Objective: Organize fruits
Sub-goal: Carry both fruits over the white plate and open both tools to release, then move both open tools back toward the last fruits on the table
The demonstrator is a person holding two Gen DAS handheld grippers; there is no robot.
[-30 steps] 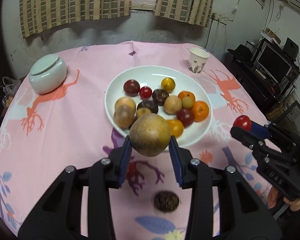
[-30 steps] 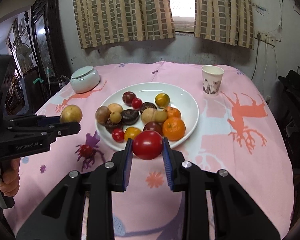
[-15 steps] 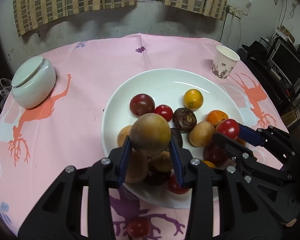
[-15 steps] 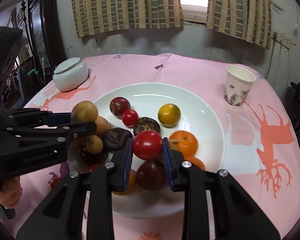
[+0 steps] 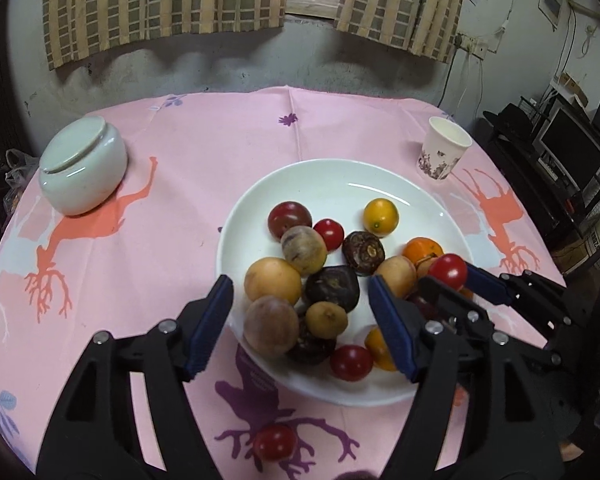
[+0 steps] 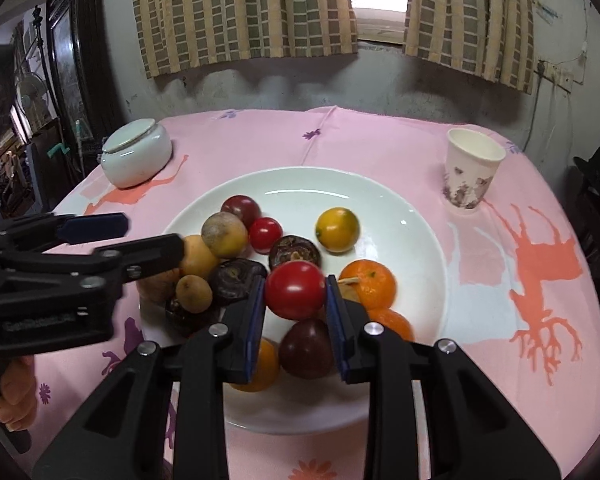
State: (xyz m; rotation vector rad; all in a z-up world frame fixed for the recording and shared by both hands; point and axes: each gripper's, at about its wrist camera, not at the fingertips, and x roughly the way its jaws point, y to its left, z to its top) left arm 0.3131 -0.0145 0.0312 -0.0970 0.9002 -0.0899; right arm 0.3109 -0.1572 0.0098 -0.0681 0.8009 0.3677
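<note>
A white plate (image 5: 340, 172) (image 6: 300, 176) holds several fruits: tomatoes, oranges, dark and yellow-brown ones. My left gripper (image 5: 304, 320) (image 6: 152, 236) hangs over the plate's near left part. Its jaws are opening and the pads press on nothing. A round yellow-brown fruit (image 5: 303, 250) (image 6: 224, 234), slightly blurred, lies free on the pile just beyond them. My right gripper (image 6: 296, 300) (image 5: 448, 276) is shut on a red tomato (image 6: 295, 295) (image 5: 447, 271) above the plate's right half. Another red tomato (image 5: 275, 442) lies on the pink cloth in front of the plate.
A white lidded jar (image 5: 82, 172) (image 6: 136, 156) stands at the back left and a paper cup (image 5: 444, 152) (image 6: 472, 172) at the back right. A desk with a monitor (image 5: 572, 152) is right of the table, a dark cabinet (image 6: 68, 80) left. A person's hand (image 6: 14, 392) grips the left handle.
Both grippers moved forward over the plate. The left one opened and let go of the yellow-brown fruit, which now rests on the pile. The right one still holds the tomato.
</note>
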